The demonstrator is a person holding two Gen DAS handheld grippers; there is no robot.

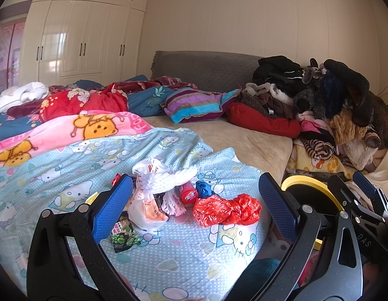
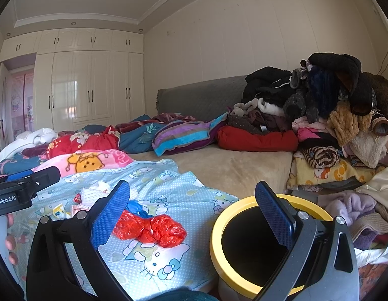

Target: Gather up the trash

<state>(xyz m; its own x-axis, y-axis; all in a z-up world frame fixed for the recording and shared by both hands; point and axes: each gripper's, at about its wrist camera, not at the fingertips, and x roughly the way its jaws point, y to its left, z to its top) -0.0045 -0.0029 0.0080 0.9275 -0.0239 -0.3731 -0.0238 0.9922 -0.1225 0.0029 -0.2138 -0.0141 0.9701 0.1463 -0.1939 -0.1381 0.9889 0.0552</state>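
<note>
Left tool [image 1: 195, 209] spread wide over red bag [image 1: 226, 209], right tool [image 2: 192, 213] gaping above bin [image 2: 215, 235]

Left gripper [image 1: 195, 202] spread wide, nothing between its blue pads [image 1: 111, 208], hovering over a light blue cartoon-cat blanket [image 1: 76, 175]. Trash clustered on the blanket: crumpled red plastic bag [image 1: 226, 209], small blue scrap [image 1: 202, 188], red tube-shaped wrapper [image 1: 188, 192], white foam net [image 1: 169, 178], white printed bag [image 1: 146, 210], green snack packet [image 1: 123, 235]. Yellow-rimmed bin [image 1: 307, 183] at the bed's edge, right; right gripper [image 1: 364, 200] beside it, state unclear. Clothes pile [image 1: 319, 100] behind.
</note>
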